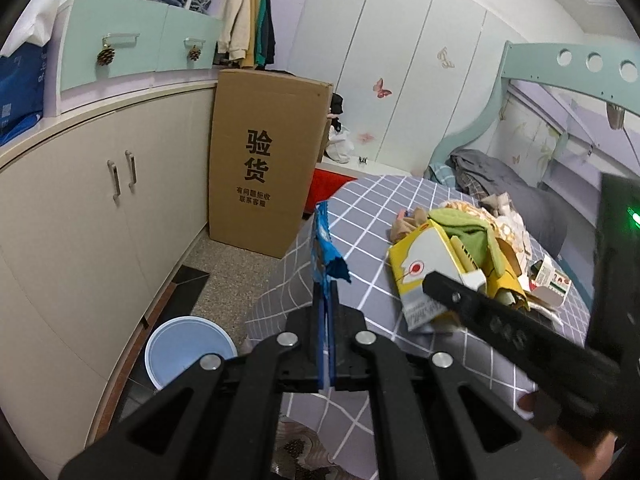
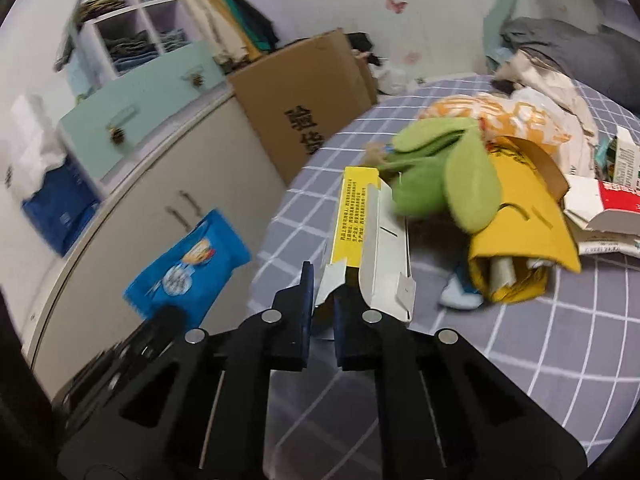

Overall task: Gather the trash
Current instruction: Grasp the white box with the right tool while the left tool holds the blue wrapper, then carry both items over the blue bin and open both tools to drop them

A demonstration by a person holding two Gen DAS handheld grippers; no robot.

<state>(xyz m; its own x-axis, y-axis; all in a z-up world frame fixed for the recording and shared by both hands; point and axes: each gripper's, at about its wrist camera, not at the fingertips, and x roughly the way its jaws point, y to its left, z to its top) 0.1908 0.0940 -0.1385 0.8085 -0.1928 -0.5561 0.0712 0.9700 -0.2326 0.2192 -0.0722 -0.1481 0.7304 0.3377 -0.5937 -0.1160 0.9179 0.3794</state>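
Left gripper point(image 1: 326, 300) fingers pinch the blue snack wrapper point(image 1: 325, 246) beyond the bed's point(image 1: 360, 216) left edge; right gripper point(image 2: 322, 300) fingers clamp the yellow-and-white carton point(image 2: 370, 240) over the bed.

place: home bedroom | signs: bed point(image 1: 400, 216) with checked sheet; hanging clothes point(image 1: 248, 20); butterfly-stickered wardrobe point(image 1: 400, 60)

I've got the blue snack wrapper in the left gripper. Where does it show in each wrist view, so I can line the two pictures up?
Left wrist view: the blue snack wrapper stands edge-on at centre, clamped in the left gripper.
Right wrist view: it shows face-on at lower left, left of the right gripper.
Shared landmark: the cardboard box beside the cabinets.
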